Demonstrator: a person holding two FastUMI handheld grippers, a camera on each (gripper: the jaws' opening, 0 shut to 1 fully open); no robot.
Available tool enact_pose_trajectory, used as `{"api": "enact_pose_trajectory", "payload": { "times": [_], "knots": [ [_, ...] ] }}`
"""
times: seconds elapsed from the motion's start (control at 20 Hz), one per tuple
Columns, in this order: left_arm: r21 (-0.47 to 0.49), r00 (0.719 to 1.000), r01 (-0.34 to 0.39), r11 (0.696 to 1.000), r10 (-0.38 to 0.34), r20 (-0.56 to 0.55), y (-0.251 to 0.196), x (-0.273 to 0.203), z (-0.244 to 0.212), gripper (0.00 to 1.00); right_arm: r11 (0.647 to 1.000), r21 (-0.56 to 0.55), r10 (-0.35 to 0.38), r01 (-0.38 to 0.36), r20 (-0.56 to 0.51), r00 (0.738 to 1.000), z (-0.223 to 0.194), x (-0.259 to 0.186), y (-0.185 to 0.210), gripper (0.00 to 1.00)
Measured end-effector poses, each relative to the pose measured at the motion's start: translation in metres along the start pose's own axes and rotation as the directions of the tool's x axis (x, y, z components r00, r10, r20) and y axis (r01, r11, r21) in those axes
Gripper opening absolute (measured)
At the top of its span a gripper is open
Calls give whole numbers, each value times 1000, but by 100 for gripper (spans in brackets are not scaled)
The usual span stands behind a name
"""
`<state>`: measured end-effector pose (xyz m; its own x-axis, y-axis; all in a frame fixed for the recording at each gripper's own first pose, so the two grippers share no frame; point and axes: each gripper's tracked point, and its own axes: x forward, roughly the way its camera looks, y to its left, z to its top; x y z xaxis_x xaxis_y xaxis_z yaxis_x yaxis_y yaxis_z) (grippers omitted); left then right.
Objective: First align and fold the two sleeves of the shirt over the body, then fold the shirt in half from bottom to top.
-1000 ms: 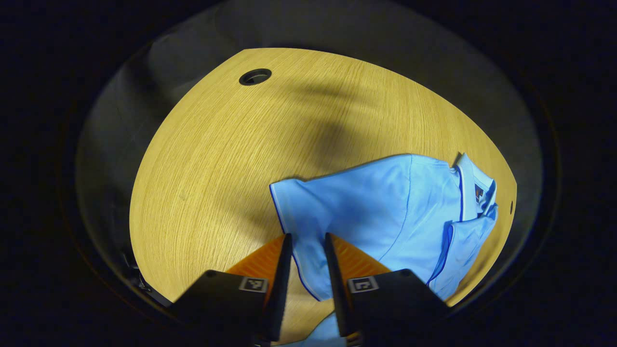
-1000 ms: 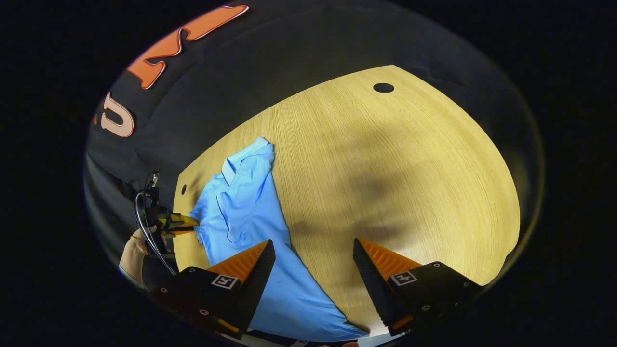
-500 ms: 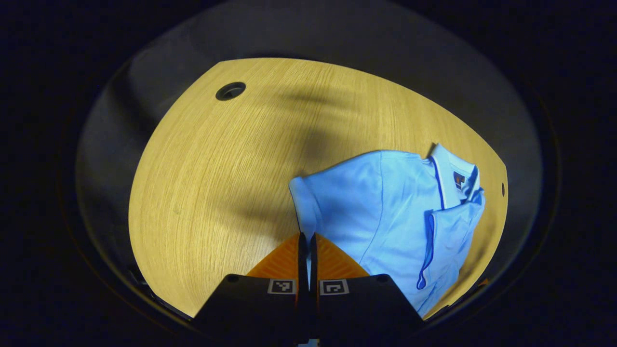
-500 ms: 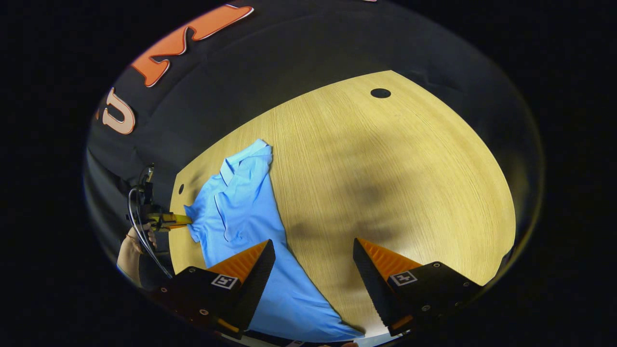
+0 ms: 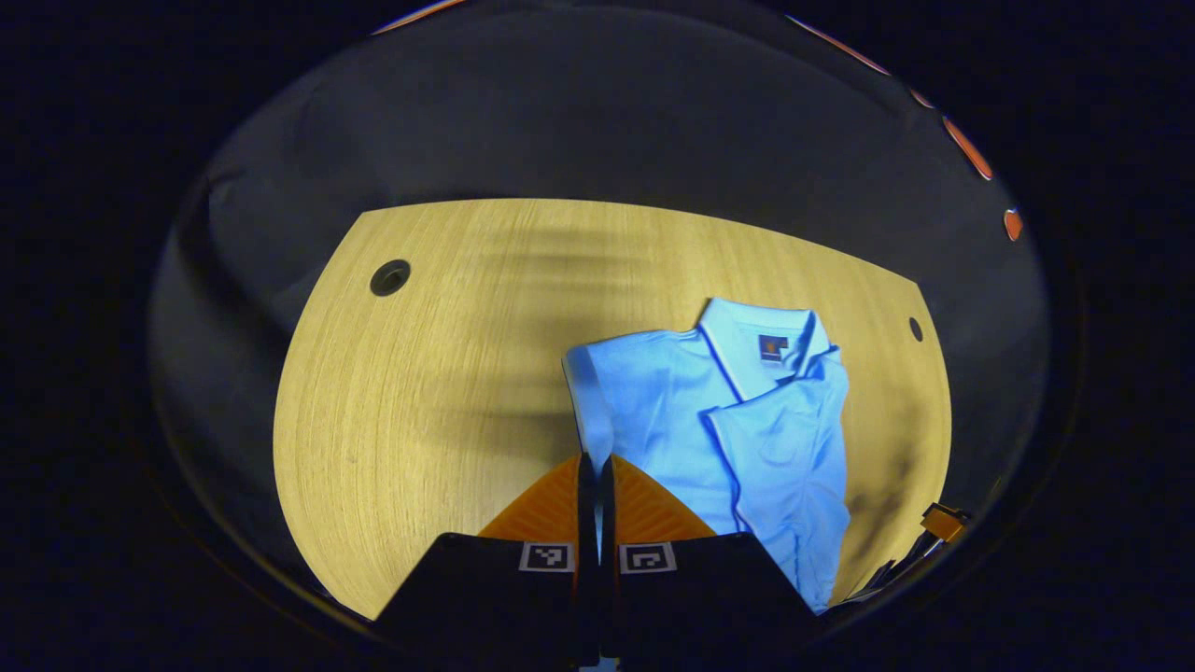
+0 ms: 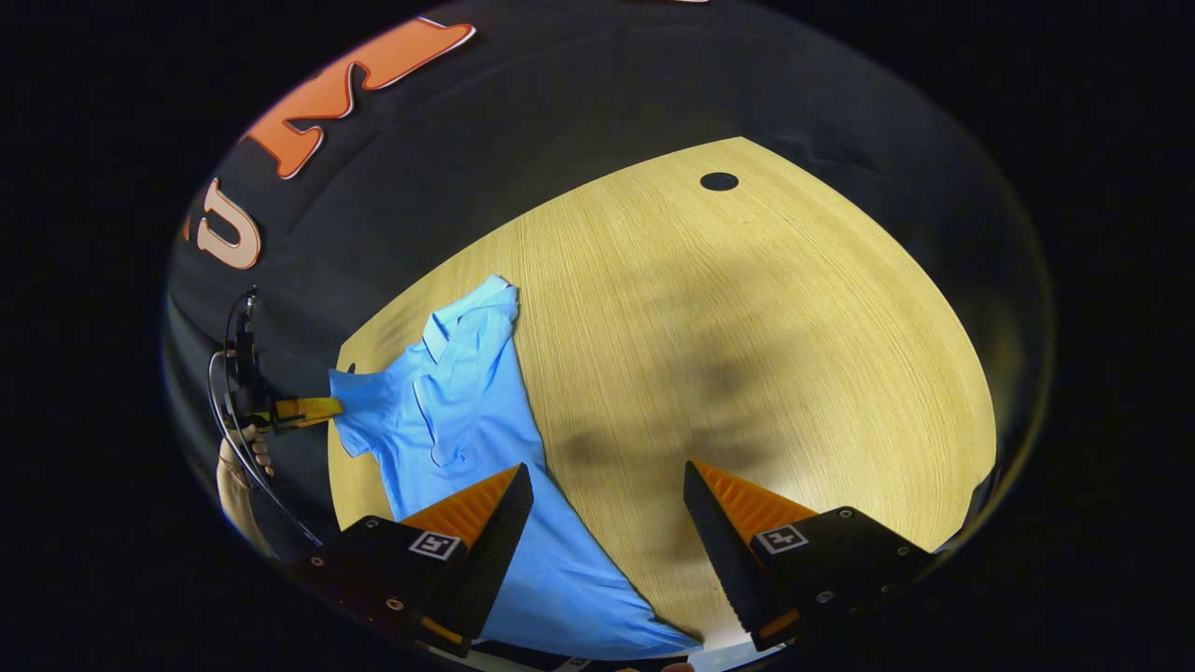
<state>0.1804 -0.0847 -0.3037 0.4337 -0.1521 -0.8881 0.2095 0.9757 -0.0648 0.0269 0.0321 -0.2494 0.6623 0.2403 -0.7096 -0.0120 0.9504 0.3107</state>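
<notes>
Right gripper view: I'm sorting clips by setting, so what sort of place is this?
Likely a recording booth, not a home: black cloth wall behind a bare wooden table with a cable hole, and only a blue shirt laid out.

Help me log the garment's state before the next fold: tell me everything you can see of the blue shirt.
The shirt is a light blue polo of soft knit-looking fabric with darker blue piping, a paler collar and a small patch inside the neck. It lies on the wooden table. One sleeve is already folded over the body. The other sleeve is pinched in the left gripper, whose fingers are closed on its edge. The right gripper hangs open above the lower body, apart from the cloth.
</notes>
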Motion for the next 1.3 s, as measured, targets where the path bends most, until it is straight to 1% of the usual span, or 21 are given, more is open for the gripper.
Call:
{"api": "enact_pose_trajectory", "payload": {
  "times": [0.25, 0.55, 0.75, 0.95, 1.2, 1.25, 1.3],
  "knots": [
    [74, 998, 58, 996, -59, 11, -56, -8, 7, 4, 1000, 25, -11, 11, 5, 1000, -4, -7, -17, 99],
    [132, 994, 110, 985, -108, -25, -117, 1, 1, 4, 997, 63, -33, 32, 14, 999, -6, -16, -45, 98],
    [186, 988, 148, 971, -139, -63, -155, 10, -8, 4, 996, 82, -43, 42, 17, 999, -6, -21, -61, 98],
    [219, 985, 159, 963, -141, -98, -182, 24, -21, 4, 995, 91, -48, 47, 13, 999, -6, -21, -70, 99],
    [228, 984, 155, 961, -131, -117, -204, 40, -35, 5, 995, 87, -48, 48, -2, 999, -10, -19, -73, 98],
    [228, 984, 160, 961, -136, -116, -208, 43, -37, 3, 995, 85, -47, 47, -4, 999, -11, -18, -73, 99],
    [229, 983, 163, 960, -140, -115, -210, 47, -39, 5, 995, 84, -47, 47, -8, 999, -12, -18, -72, 99]
  ]
}}
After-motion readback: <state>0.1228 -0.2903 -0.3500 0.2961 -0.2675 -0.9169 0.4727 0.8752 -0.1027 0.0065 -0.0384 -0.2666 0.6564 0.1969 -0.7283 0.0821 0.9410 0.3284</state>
